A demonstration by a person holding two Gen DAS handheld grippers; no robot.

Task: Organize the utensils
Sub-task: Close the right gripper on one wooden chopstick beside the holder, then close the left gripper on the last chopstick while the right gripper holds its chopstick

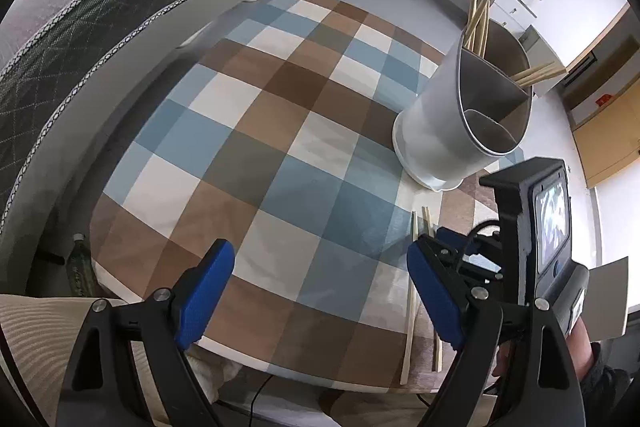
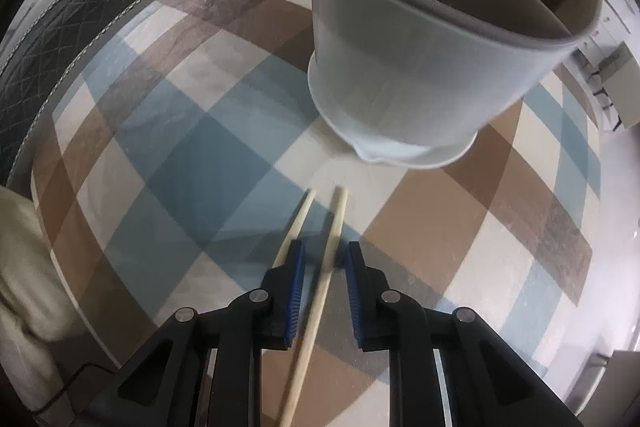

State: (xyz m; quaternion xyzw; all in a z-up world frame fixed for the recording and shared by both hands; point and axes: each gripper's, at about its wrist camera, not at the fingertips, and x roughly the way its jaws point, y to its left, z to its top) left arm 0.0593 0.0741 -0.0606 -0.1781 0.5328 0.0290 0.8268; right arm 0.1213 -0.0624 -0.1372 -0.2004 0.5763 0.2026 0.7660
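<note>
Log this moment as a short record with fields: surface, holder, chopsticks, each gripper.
surface: checked tablecloth, blue, brown and cream
holder: grey divided utensil holder, upright on the cloth, several chopsticks standing in its far compartment
loose chopsticks: two lying side by side on the cloth near the holder's base
left gripper: open, nothing between the pads
right gripper: jaws narrow, one chopstick between them, the other outside; pads not visibly pressing it
</note>
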